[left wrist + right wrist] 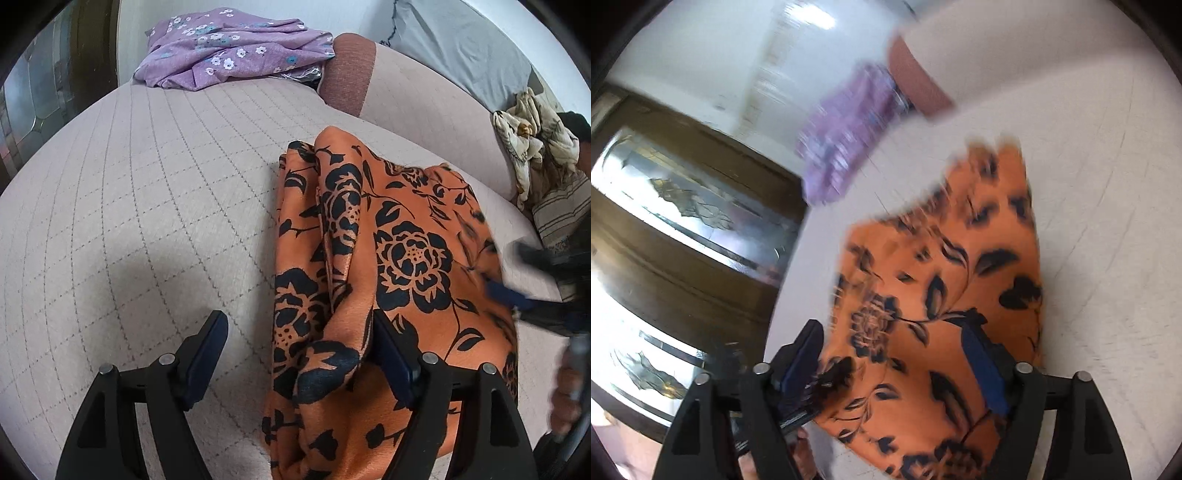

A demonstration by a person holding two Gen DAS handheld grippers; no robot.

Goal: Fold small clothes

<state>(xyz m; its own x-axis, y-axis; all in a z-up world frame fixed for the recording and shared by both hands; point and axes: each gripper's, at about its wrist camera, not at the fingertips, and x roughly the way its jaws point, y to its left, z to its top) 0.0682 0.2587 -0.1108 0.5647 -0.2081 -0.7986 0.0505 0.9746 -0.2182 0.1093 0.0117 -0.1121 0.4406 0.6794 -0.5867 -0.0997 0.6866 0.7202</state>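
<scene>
A: Where the orange cloth [388,266] lies in the left wrist view, it fills the lower right of the frame, bunched in long folds on the checked mattress [147,206]. Its left edge runs near vertical down the centre.

B: Left gripper [297,332]?

A: Fingers spread wide, nothing between the pads. The right finger [393,358] sits over the cloth; the left finger is over bare mattress. Touching or just above, I cannot tell.

B: Free room?

A: Mattress is bare across the left and centre of the frame, up to the purple cloth [229,51] at upper centre. A cream bundle [532,144] sits at the right edge.

B: Right wrist view?

A: Blurred. Right gripper [894,339] is spread wide too, both fingers straddling the cloth [953,295]; no grip visible. Cloth's far edge is ragged at upper centre. Bare mattress [1108,221] fills the right side; a dark cabinet [683,206] stands at left.
</scene>
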